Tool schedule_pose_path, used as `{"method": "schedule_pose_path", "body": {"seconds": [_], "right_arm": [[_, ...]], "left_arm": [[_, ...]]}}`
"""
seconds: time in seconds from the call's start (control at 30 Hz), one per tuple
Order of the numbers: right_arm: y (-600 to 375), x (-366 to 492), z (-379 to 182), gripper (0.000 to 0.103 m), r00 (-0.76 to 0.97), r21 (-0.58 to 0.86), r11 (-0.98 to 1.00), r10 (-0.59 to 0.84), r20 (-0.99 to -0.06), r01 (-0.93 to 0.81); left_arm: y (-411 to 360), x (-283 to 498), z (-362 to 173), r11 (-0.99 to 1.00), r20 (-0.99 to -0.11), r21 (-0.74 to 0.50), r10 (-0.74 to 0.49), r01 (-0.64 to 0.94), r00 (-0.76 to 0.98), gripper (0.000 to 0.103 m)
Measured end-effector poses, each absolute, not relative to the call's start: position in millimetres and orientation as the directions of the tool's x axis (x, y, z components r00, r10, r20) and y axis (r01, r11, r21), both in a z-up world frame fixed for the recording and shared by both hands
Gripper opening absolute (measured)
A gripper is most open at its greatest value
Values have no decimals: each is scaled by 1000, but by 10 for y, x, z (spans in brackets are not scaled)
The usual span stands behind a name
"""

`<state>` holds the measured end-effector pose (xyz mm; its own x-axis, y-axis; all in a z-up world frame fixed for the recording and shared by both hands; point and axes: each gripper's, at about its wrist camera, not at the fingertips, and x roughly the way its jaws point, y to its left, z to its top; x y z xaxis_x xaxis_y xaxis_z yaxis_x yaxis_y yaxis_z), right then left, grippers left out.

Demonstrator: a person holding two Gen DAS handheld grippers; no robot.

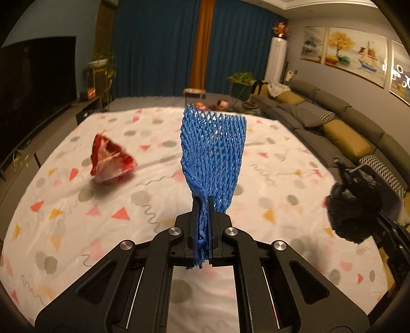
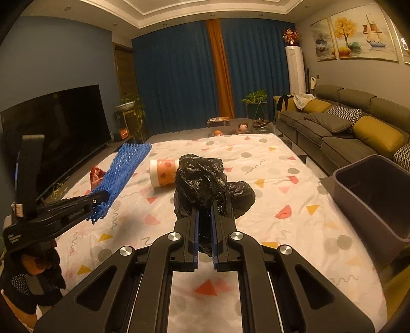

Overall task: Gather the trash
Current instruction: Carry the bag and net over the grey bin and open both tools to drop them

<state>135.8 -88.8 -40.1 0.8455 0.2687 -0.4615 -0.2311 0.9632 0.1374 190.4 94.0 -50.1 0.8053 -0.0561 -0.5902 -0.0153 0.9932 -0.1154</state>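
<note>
Two grippers [image 1: 203, 205] [image 2: 205, 212], one net [image 1: 212, 151], one bag [image 2: 205, 179]

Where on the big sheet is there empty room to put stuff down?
Free: the sheet between the black bag and the grey bin, and the far part beyond the cup. Crowded: the left, around the red wrapper and blue net.

Blue curtains [image 2: 179, 74] are hanging across the far wall, split by an orange strip [image 2: 220, 69]. A dark TV [image 2: 59, 125] is standing on the left, with plants [image 2: 130, 107] beside it. A grey sofa [image 2: 340, 128] with mustard cushions [image 2: 376, 135] is running along the right wall under paintings [image 2: 358, 35]. A white standing unit [image 2: 296, 69] is filling the corner. Warm, dim light is falling from the recessed ceiling [image 2: 205, 10].
</note>
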Motion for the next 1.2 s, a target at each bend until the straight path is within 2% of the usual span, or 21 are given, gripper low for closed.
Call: {"method": "schedule_pose_path", "body": {"seconds": [0.47, 1.2], "right_arm": [[-1512, 1189, -272, 9, 891, 146, 979, 189, -413, -140], [-2517, 1170, -224, 9, 926, 158, 986, 2, -377, 62]], "left_arm": [[153, 1755, -321, 990, -540, -83, -144, 118, 829, 4], [-1074, 1903, -271, 940, -524, -50, -312, 337, 793, 4]]}}
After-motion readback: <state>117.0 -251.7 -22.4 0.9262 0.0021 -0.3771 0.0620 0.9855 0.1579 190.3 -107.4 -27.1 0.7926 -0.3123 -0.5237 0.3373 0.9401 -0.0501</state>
